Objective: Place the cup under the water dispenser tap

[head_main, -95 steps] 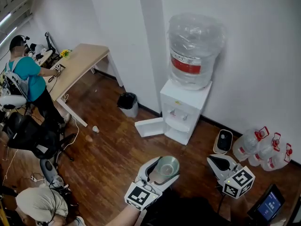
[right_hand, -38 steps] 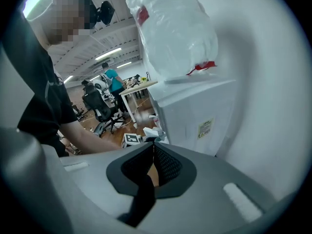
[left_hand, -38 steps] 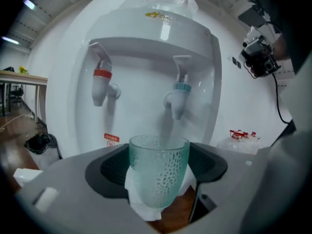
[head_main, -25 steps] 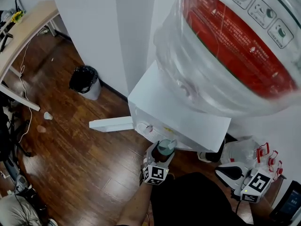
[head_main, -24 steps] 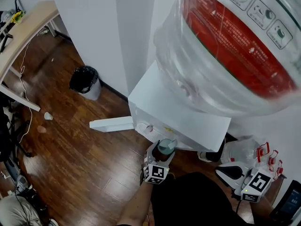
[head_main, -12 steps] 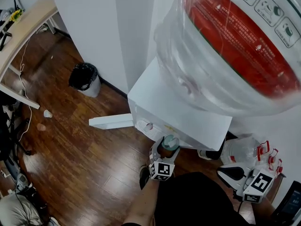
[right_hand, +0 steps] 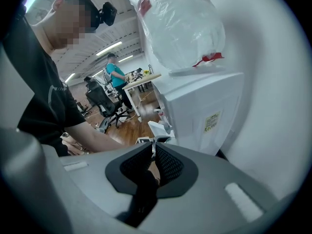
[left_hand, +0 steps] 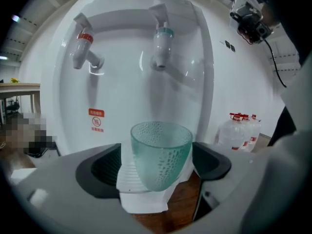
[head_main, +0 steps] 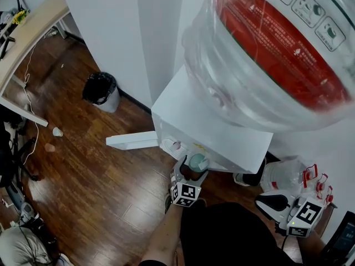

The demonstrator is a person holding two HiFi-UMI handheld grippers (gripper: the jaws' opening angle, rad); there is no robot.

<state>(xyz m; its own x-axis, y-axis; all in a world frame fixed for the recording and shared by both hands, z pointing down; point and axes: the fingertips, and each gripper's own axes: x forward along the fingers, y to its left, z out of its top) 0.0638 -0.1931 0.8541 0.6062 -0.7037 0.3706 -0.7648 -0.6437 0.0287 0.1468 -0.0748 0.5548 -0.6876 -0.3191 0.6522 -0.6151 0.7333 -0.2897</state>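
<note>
A pale green translucent cup (left_hand: 161,155) stands upright on the white drip tray (left_hand: 127,175) of the water dispenser (left_hand: 122,96), roughly beneath the blue tap (left_hand: 162,45). The red tap (left_hand: 83,50) is to its left. My left gripper (left_hand: 156,162) has the cup between its jaws, and they are opening: a gap shows at the left pad. In the head view the left gripper (head_main: 191,170) and cup (head_main: 198,162) sit at the dispenser's front (head_main: 183,148). My right gripper (head_main: 266,200) hangs low at the right, its pads (right_hand: 155,162) together on nothing.
A large water bottle (head_main: 272,54) tops the dispenser. A white panel (head_main: 133,141) leans at its left on the wooden floor. There is a black bin (head_main: 101,90) by the wall, spare water jugs (head_main: 302,176) at the right and a desk (head_main: 28,43) at the far left.
Since the oldest frame the view has come from across the floor right up to the dispenser, with the cup in the left gripper. Over the last second both grippers stay almost where they were.
</note>
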